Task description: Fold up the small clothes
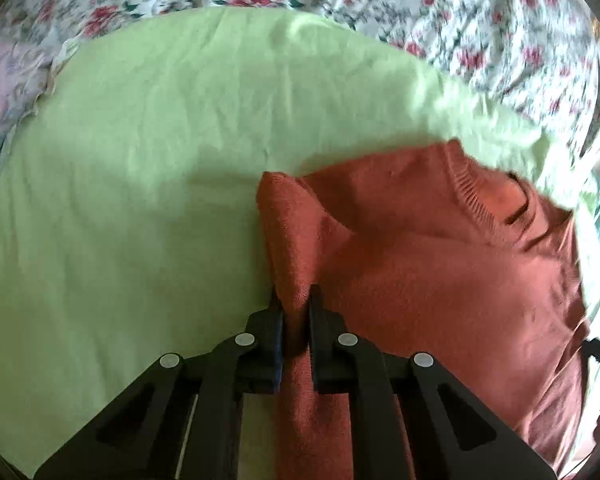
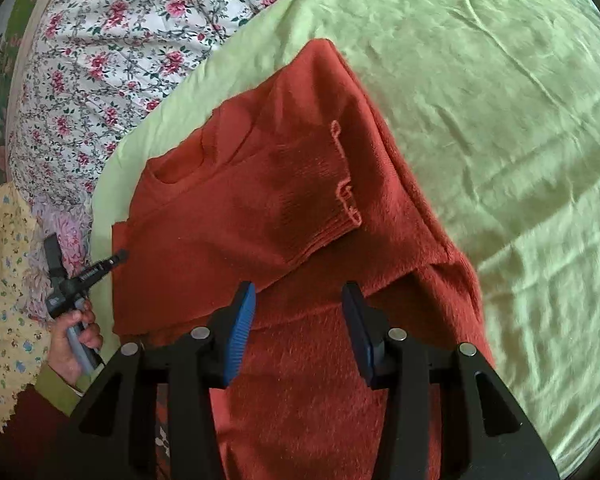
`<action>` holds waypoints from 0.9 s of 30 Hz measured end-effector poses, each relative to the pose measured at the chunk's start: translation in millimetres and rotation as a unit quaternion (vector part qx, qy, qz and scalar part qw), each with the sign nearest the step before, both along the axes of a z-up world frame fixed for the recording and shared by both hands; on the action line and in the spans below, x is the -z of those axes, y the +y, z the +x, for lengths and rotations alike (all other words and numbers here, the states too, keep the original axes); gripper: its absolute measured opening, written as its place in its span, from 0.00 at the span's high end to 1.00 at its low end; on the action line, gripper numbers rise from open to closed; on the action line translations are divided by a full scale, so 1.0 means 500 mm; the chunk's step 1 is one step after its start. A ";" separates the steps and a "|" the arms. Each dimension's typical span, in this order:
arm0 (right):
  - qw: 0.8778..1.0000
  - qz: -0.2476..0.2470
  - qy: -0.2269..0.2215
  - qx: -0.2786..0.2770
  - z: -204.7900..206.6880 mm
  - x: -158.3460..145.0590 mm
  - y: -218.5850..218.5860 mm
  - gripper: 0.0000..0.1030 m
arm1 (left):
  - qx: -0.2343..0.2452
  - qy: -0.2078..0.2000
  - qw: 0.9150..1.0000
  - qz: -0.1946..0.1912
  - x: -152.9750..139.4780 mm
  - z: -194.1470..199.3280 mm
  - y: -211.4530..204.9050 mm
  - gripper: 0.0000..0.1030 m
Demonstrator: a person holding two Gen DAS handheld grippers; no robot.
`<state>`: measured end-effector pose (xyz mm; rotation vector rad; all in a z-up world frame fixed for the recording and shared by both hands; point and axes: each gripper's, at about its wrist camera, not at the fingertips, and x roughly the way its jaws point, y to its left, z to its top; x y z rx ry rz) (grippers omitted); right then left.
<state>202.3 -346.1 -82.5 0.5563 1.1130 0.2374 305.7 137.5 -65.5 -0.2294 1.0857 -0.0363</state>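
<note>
A rust-red knit sweater lies on a light green sheet, its ribbed collar toward the far right. My left gripper is shut on a raised fold along the sweater's left edge, and cloth runs down between the fingers. In the right wrist view the sweater is partly folded, with a sleeve and its ribbed cuff laid across the body. My right gripper hovers open over the sweater's near part, blue pads apart and pinching nothing. The left gripper shows at the sweater's left edge, held by a hand.
A floral quilt borders the green sheet on the far side and shows at the upper left in the right wrist view. Bare green sheet spreads to the right of the sweater. A yellow patterned cloth hangs at the left.
</note>
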 end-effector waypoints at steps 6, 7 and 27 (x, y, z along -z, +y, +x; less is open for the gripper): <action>1.000 -0.002 -0.014 -0.008 -0.019 -0.023 -0.011 0.55 | -0.028 0.005 0.999 -0.014 -0.043 -0.089 0.012 0.68; 1.000 -0.001 -0.016 -0.005 -0.026 -0.027 -0.017 0.55 | -0.032 0.008 0.999 -0.021 -0.048 -0.116 0.011 0.65; 0.996 -0.062 0.001 -0.063 -0.330 -0.024 -0.064 0.44 | -0.043 0.081 0.995 -0.035 0.002 -0.693 -0.100 0.33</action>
